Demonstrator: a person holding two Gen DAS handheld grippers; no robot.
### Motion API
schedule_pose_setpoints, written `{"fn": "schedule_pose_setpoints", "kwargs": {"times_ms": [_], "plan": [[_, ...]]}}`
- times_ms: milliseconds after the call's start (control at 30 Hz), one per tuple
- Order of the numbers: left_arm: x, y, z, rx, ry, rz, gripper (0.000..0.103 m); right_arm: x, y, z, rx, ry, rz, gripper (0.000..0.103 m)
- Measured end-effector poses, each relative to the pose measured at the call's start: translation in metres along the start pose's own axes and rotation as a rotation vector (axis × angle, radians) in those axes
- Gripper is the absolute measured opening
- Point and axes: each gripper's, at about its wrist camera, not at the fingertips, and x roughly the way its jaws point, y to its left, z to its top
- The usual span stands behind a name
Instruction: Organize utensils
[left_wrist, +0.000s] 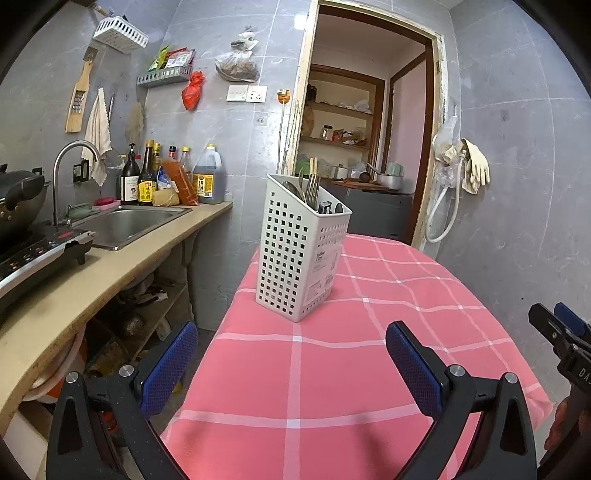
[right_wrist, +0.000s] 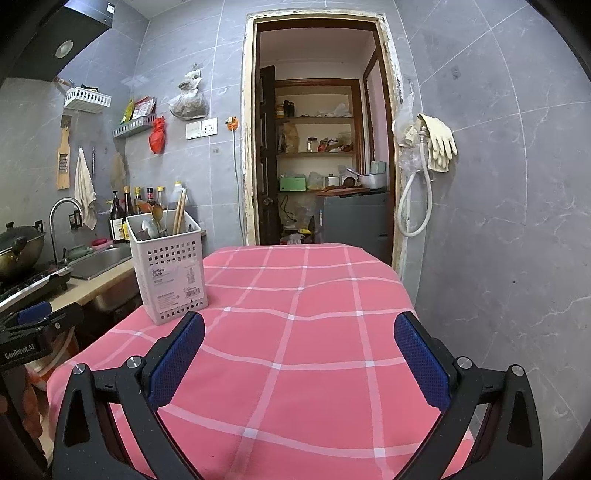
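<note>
A white perforated utensil holder (left_wrist: 301, 251) stands upright on the pink checked tablecloth (left_wrist: 332, 369), holding spoons, metal cutlery (left_wrist: 312, 190) and wooden chopsticks. My left gripper (left_wrist: 291, 332) is open and empty, just short of the holder. In the right wrist view the same holder (right_wrist: 170, 266) stands at the table's left edge, with a spoon (right_wrist: 158, 216) and chopsticks (right_wrist: 180, 214) sticking out. My right gripper (right_wrist: 299, 325) is open and empty over the cloth (right_wrist: 314, 332), to the right of the holder. Each gripper shows at the other view's edge, the right gripper (left_wrist: 561, 332) and the left gripper (right_wrist: 37, 321).
A counter (left_wrist: 110, 266) runs along the left with a steel sink (left_wrist: 129, 221), tap, sauce bottles (left_wrist: 147, 177), an induction hob (left_wrist: 40, 251) and a wok. An open doorway (left_wrist: 369, 129) lies behind the table. A hose and gloves (left_wrist: 472, 166) hang on the right wall.
</note>
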Motion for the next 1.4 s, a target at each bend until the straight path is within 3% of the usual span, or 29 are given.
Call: {"fn": "schedule_pose_setpoints", "kwargs": {"times_ms": [1400], "plan": [[0.0003, -0.0017, 0.0003, 0.000, 0.003, 0.003, 0.103, -0.0045, 0.0023, 0.0091, -0.005, -0.022, -0.007, 0.101]]}}
